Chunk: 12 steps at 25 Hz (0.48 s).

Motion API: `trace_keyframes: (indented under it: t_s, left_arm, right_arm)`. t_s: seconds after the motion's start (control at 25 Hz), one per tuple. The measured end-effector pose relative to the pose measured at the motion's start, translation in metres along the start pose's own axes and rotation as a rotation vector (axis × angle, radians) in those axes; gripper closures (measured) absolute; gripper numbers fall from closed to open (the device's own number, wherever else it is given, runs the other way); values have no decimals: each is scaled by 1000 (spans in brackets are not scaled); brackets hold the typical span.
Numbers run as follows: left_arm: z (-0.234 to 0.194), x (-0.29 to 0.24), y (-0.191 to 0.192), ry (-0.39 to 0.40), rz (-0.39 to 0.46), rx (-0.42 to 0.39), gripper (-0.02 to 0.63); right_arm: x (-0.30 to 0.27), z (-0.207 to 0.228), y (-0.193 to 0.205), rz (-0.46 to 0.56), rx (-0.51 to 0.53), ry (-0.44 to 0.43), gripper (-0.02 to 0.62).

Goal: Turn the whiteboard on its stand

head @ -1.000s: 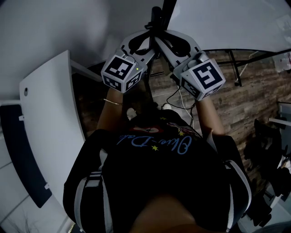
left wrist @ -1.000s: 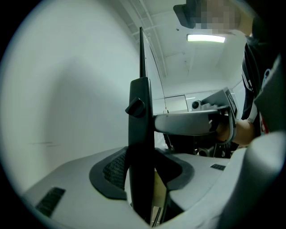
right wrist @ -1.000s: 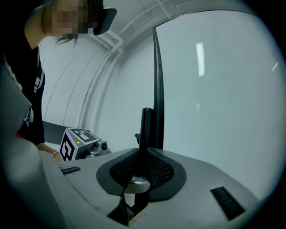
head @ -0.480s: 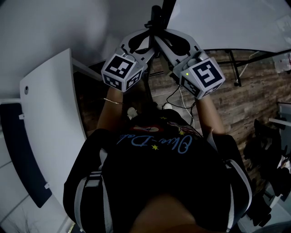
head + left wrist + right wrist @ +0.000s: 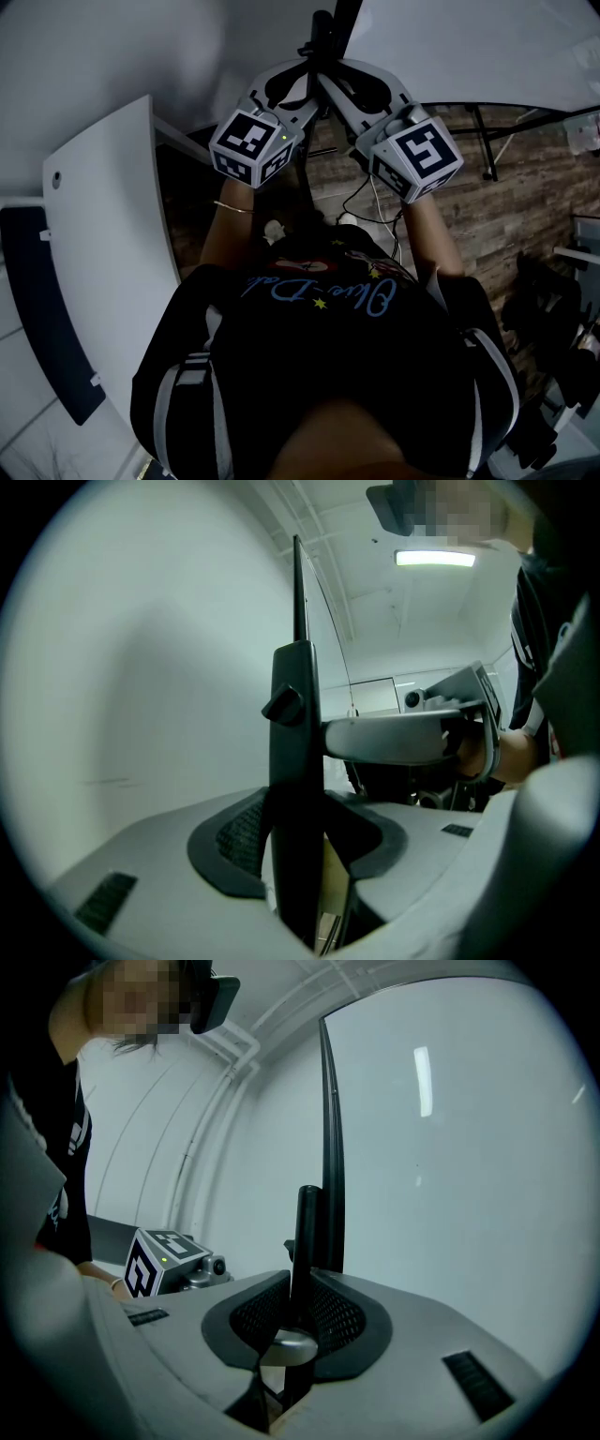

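Observation:
The whiteboard (image 5: 487, 47) stands edge-on before me, its white face filling the right gripper view (image 5: 450, 1147) and the left of the left gripper view (image 5: 141, 667). A black upright (image 5: 322, 33) with a small knob (image 5: 282, 705) runs along its side edge. My left gripper (image 5: 305, 75) and right gripper (image 5: 339, 77) meet on this upright from either side. In the left gripper view the upright (image 5: 292, 761) fills the gap between the pads of the left gripper (image 5: 298, 855). The right gripper (image 5: 295, 1335) likewise clamps the upright (image 5: 307, 1232).
A white curved panel (image 5: 103, 262) with a dark blue strip stands close on the left. Black stand legs (image 5: 487, 141) and cables (image 5: 366, 202) lie on the wood-pattern floor (image 5: 506, 206). Dark objects (image 5: 553, 291) sit at the right edge.

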<state>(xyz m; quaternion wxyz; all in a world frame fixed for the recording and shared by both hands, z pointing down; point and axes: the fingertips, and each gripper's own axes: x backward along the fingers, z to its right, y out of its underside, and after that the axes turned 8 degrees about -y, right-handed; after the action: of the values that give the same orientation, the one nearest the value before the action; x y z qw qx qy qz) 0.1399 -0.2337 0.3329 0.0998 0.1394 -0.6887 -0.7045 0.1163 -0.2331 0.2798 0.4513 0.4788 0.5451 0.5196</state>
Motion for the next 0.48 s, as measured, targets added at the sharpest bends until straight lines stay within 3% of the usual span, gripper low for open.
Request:
trace_keyframes:
  t_s: [0.48]
  left_arm:
    - [-7,10,2,-10,2,5,442]
  right_arm:
    - [-9,-8,1,3,-2,-11,537]
